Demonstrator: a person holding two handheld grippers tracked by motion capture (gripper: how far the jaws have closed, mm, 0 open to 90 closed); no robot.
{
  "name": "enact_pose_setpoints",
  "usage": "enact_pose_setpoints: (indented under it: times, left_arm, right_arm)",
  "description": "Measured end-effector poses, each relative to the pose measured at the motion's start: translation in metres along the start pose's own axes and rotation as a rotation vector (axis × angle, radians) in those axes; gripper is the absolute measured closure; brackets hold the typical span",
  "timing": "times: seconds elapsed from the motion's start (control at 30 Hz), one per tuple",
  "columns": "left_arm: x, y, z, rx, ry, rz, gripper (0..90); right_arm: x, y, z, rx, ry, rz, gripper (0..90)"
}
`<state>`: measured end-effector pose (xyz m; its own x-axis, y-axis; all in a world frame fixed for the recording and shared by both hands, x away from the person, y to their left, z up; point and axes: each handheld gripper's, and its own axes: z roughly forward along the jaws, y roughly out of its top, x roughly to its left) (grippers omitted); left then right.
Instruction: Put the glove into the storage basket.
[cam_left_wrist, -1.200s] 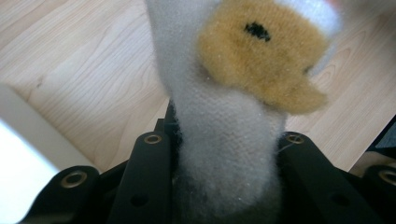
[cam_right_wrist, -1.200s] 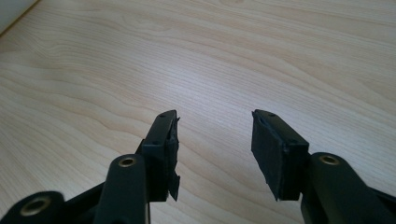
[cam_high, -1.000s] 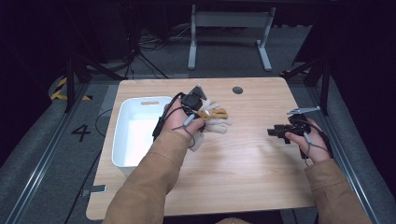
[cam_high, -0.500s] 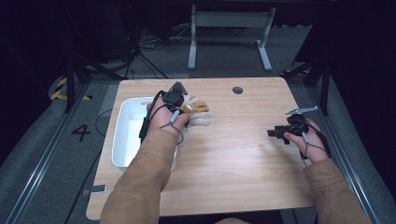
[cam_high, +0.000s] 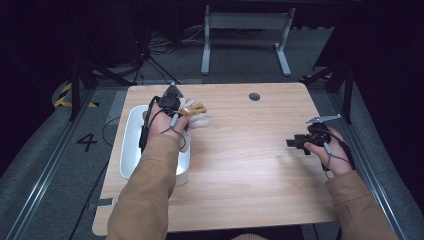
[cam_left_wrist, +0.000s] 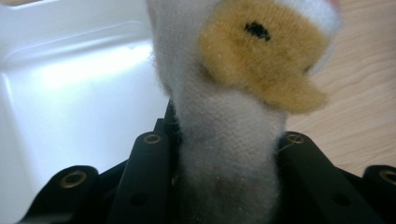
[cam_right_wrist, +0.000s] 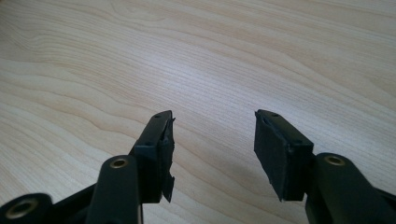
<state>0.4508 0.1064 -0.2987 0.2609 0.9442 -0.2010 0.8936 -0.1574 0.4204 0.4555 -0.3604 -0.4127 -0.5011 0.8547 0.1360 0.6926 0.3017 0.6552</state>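
Observation:
My left gripper (cam_high: 179, 112) is shut on a white plush toy (cam_high: 196, 114) with a tan patch. In the left gripper view the plush toy (cam_left_wrist: 224, 107) is squeezed between the two black jaws of the left gripper (cam_left_wrist: 224, 156). It hangs over the right rim of the white tray (cam_left_wrist: 70, 88), with wood tabletop to its right. In the high view the toy sits just right of the white tray (cam_high: 131, 145). My right gripper (cam_high: 292, 143) rests low over the right side of the table. The right gripper (cam_right_wrist: 212, 140) is open; its jaws have just been opening, with only bare wood between them.
The wooden table (cam_high: 240, 175) has a small dark round grommet (cam_high: 254, 96) near its far edge. The left sleeve lies across the tray's right rim. Dark floor, cables and a metal stand frame (cam_high: 245, 30) lie beyond the table.
My left hand has carried the plush toy leftward, from the table's middle-left to the tray's right rim. The right hand has stayed where it was.

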Motion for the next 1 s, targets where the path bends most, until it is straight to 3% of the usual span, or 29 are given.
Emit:
enact_pose_setpoints:
  times: [0.17,0.5,0.73,1.0]
  left_arm:
    - [0.008,-0.004,-0.002,0.001,0.014,-0.024,68.2]
    - [0.032,-0.008,-0.002,-0.029,0.018,-0.125,68.0]
    - [0.038,-0.011,-0.003,-0.012,0.034,-0.18,67.7]
    - [0.043,-0.013,0.005,0.0,0.039,-0.212,67.8]
  right_arm:
    - [0.002,0.0,0.0,0.005,-0.008,-0.01,47.2]
    - [0.002,-0.001,0.001,0.013,-0.007,-0.01,47.3]
    - [0.003,-0.002,0.003,0.023,-0.008,-0.015,47.2]
    - [0.004,-0.003,0.004,0.026,-0.008,-0.022,47.3]
